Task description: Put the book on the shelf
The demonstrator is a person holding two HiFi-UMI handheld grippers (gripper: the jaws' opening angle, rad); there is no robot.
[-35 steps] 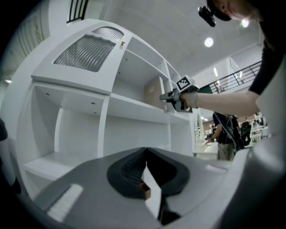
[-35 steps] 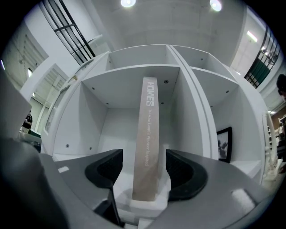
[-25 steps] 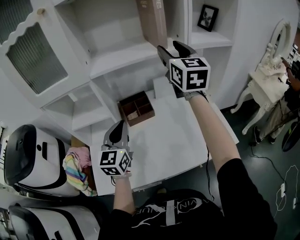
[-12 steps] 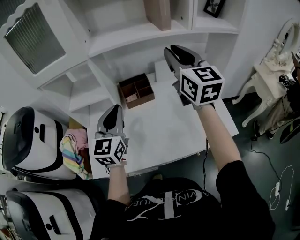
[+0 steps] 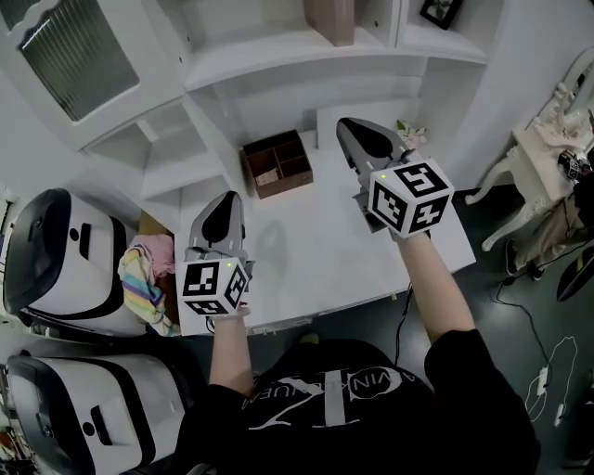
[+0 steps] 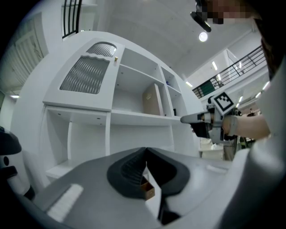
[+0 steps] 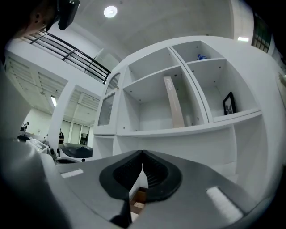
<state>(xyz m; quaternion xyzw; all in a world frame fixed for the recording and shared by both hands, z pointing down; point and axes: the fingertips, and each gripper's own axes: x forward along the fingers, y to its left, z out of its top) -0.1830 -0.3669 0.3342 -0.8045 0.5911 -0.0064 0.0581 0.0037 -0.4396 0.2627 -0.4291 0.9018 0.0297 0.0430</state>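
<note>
Two grippers were counted, each carrying one cube with black-and-white square markers.
- The left gripper [image 5: 226, 198] is held low over the white worktop [image 5: 316, 250]. Its dark ribbed fingers [image 6: 127, 172] are seen pressed together at the tips, with nothing between them.
- The right gripper [image 5: 349, 126] is held further forward, near the back edge of the worktop. Its fingers [image 7: 156, 174] are likewise closed on each other and empty.

One book [image 5: 332, 14] was noted: a thin, flat volume with a plain tan cover, on which no title can be read. It stands on the white shelf [image 5: 278, 65], well apart from both grippers. In the right gripper view it is seen leaning slightly inside a middle compartment.

One black-framed picture [image 7: 229, 103] stands in the compartment to the right of the book.

One brown wooden box [image 5: 278, 164] lies on the worktop under the shelf. It is open-topped, square-cornered and divided inside.

One cabinet door with a ribbed pane [image 5: 70, 51] was recorded at the upper left.

Two rounded white-and-black housings [image 5: 56, 264] with glossy shells are seen to the left of the worktop. One pastel striped cloth [image 5: 148, 306] lies beside them.

One ornate white side table [image 5: 548, 148] stands at the far right.

White print on the person's black shirt [image 5: 343, 405] begins "VIN"; the rest cannot be made out.
</note>
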